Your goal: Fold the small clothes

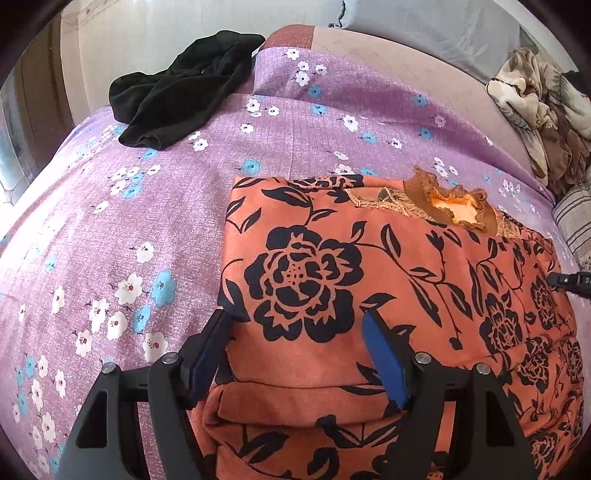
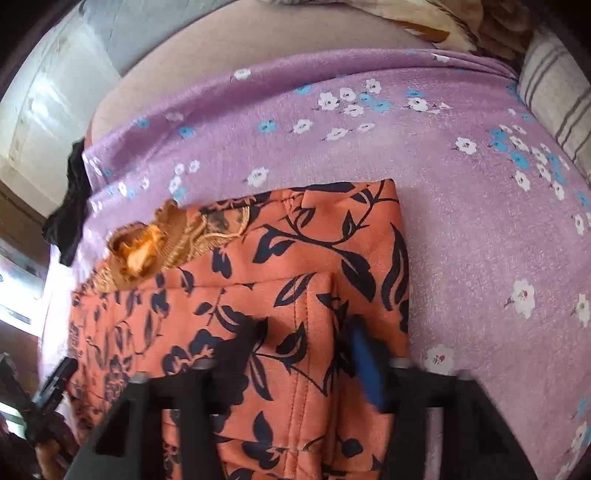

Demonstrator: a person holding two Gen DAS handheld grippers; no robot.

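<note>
An orange garment (image 1: 314, 266) with black flower print lies partly folded on the purple flowered bedsheet (image 1: 147, 221), its brown knitted collar (image 1: 454, 210) at the far side. My left gripper (image 1: 295, 332) stands open over the garment's near left part, one finger at the cloth's left edge and the other on top of it. In the right wrist view my right gripper (image 2: 304, 336) has closed in on a raised, stitched fold of the same garment (image 2: 258, 258), and the cloth fills the gap between the blurred fingers. The collar (image 2: 140, 251) shows at the left there.
A black garment (image 1: 184, 96) lies crumpled at the far left of the bed. A heap of beige blanket (image 1: 535, 103) and a striped pillow (image 1: 576, 221) sit at the right edge. A grey pillow (image 1: 424, 26) lies beyond the sheet.
</note>
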